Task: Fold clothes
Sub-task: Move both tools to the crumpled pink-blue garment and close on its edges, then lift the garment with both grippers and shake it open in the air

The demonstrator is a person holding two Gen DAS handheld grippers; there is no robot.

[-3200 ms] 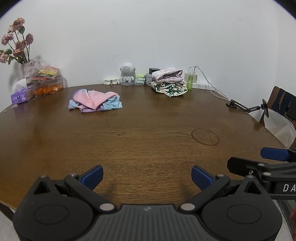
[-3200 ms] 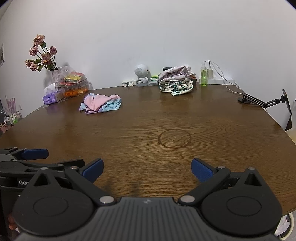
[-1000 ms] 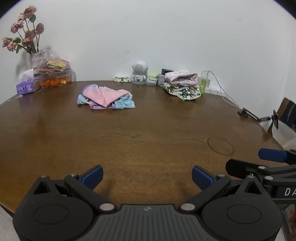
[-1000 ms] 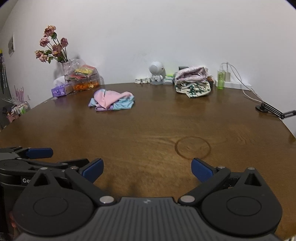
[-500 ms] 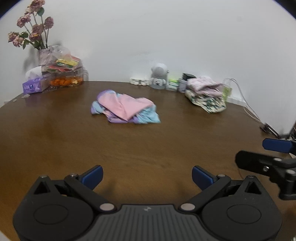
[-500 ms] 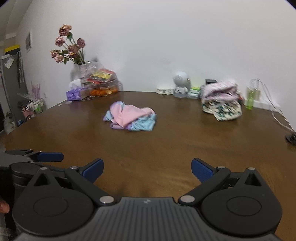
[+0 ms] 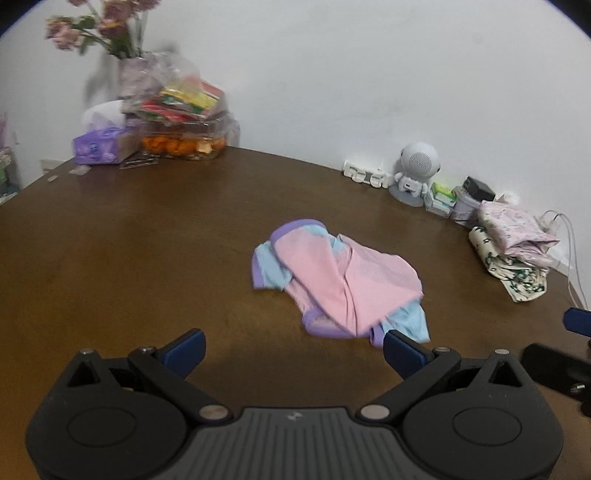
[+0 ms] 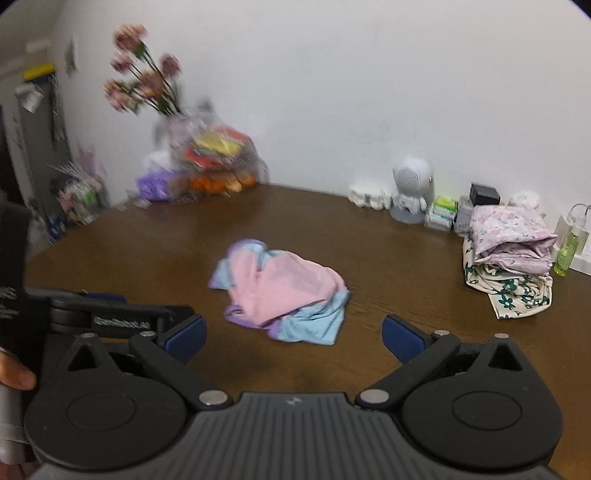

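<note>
Lying crumpled near the middle of the round wooden table (image 7: 129, 258), the pink, light blue and purple garment (image 7: 338, 284) is at about 1 o'clock from the left gripper (image 7: 293, 350), close in front of its blue fingertips (image 7: 184, 349) and not touching them. From the right wrist view the same garment (image 8: 284, 295) is at 12 o'clock, just ahead of the right gripper (image 8: 293, 338). Both tongs stand wide apart and hold nothing; they hover over the bare wood.

At 2 o'clock in the left view a stack of folded clothes (image 7: 513, 251) rests near the far table edge, a floral lilac piece on top of a white one with green flowers. Beside it, toward 1 o'clock, stand a small white robot-shaped speaker (image 7: 415, 177) and some small boxes (image 7: 443, 195). At 10 o'clock there is a clear container with oranges (image 7: 181, 144), snack packets on top, a purple tissue box (image 7: 98, 147) and a vase of pink flowers (image 7: 107, 29), somewhat blurred.

In the right view a green bottle (image 8: 567, 251) stands at 3 o'clock, just beside the stack. At 9 o'clock the left gripper's body is visible, with part of a person's finger (image 8: 16, 376) on it.
</note>
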